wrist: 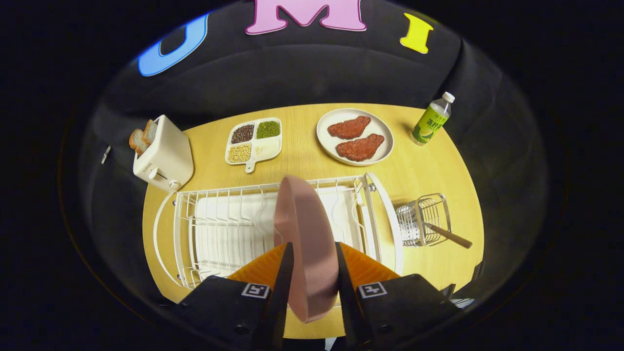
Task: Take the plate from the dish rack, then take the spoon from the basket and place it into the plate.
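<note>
A pink plate [304,229] stands on edge between my two fingers, and the gripper [312,273] is shut on its rim. The plate hangs above the white wire dish rack [224,229], which lies just ahead of the fingers on the wooden table [429,170]. To the right of the rack stands a small wire basket [421,219]. A spoon with a wooden handle [448,235] leans out of the basket toward the right.
Beyond the rack sit a white toaster [163,156] with bread slices, a divided tray of beans [253,139], a white plate with two pieces of meat [355,136] and a green-labelled bottle [431,119]. Bare table shows to the right of the basket.
</note>
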